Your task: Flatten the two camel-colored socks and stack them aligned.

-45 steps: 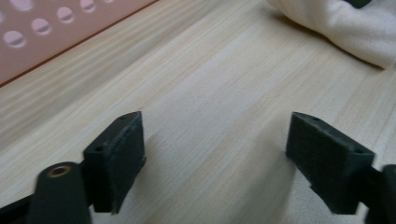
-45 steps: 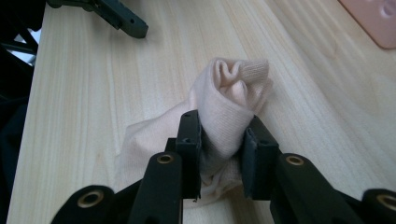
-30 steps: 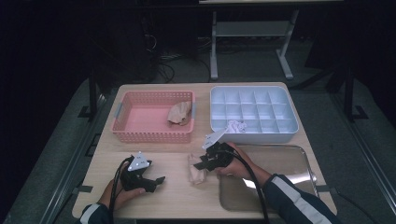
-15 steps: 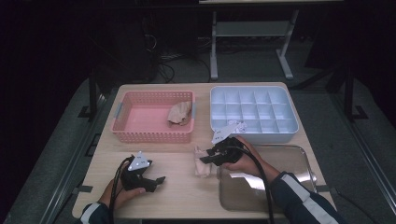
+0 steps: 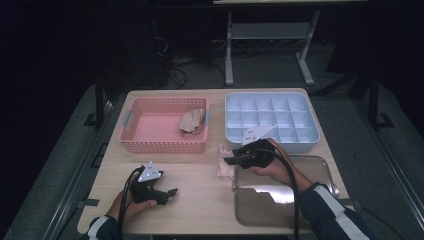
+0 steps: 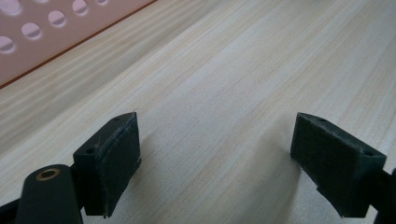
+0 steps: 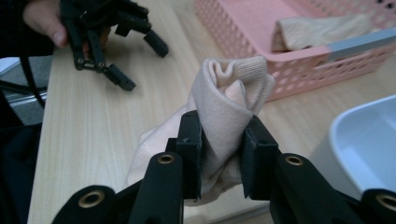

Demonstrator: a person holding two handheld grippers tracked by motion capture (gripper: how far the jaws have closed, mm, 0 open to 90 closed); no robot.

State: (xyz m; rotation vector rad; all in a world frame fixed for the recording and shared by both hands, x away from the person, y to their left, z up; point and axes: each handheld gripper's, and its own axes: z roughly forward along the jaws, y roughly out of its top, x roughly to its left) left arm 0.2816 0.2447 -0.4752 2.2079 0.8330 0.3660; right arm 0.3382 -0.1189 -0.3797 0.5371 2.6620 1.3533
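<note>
Left gripper (image 5: 169, 192) agape, right gripper (image 7: 219, 140) clamped

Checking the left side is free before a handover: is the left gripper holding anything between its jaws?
No, the left gripper has its jaws standing wide apart with just bare wooden table between them.
</note>
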